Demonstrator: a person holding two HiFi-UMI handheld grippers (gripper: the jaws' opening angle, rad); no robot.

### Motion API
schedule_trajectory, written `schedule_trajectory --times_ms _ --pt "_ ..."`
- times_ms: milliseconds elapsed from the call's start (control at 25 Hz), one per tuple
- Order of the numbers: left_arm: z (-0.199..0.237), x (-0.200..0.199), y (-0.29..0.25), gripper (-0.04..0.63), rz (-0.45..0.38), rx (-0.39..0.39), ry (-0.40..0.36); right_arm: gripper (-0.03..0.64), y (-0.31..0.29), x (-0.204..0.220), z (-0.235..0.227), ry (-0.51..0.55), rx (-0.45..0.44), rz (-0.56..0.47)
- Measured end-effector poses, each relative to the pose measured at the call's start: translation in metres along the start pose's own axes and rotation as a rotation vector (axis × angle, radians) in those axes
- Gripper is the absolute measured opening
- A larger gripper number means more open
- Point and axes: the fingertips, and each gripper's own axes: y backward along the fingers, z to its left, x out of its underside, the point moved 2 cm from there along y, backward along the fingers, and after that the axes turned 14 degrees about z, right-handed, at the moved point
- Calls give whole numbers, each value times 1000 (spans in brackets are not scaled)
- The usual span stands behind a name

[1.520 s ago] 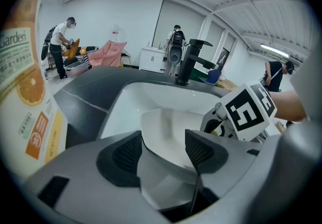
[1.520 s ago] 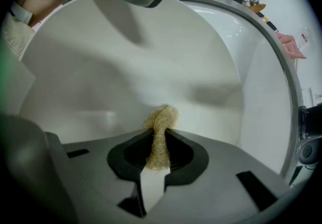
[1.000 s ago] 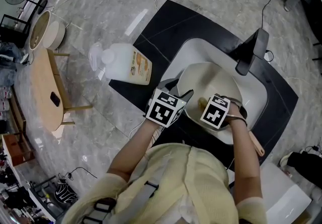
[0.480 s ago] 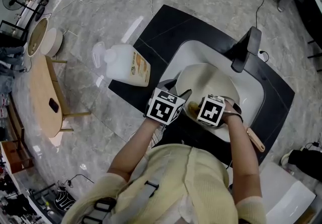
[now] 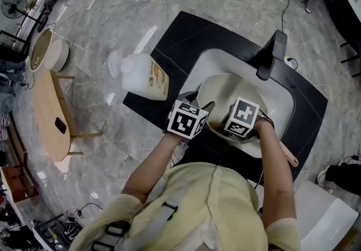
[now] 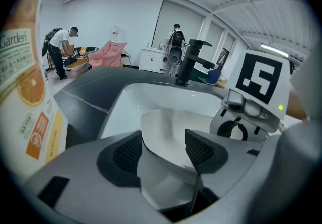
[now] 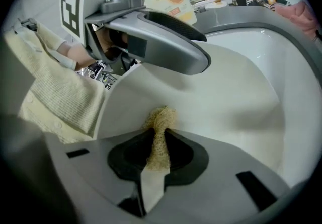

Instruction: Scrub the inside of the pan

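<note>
A white pan point(image 5: 237, 89) with a wooden handle point(image 5: 287, 155) lies tilted in the white sink point(image 5: 208, 66). My left gripper point(image 5: 205, 111) is shut on the pan's near rim, and the white wall point(image 6: 171, 127) fills the gap between its pads point(image 6: 128, 153). My right gripper point(image 5: 224, 123) is inside the pan, close beside the left one. It is shut on a tan fibrous scrubber point(image 7: 160, 130), whose tip touches the pan's inner wall point(image 7: 226, 92). The left gripper point(image 7: 151, 31) looms just above the scrubber in the right gripper view.
A black faucet point(image 5: 271, 55) stands at the sink's far edge. A large soap bottle point(image 5: 145, 76) with an orange label stands on the black counter to the left. A wooden table point(image 5: 51, 114) is on the floor far left. People stand in the room's background point(image 6: 60, 49).
My right gripper has shifted a short way over the pan's near wall with the scrubber, and its cube is now tilted further up. The left gripper has kept its hold on the rim.
</note>
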Motion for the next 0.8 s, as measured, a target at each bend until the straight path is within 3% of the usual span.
schedule_trajectory --times_ms 320,800 --pt "0 0 1 270 -6 -8 -2 74 21 11 6 -68 -31 -172" --pt "0 1 1 270 -13 -18 -4 74 45 29 9 -124 47 -302"
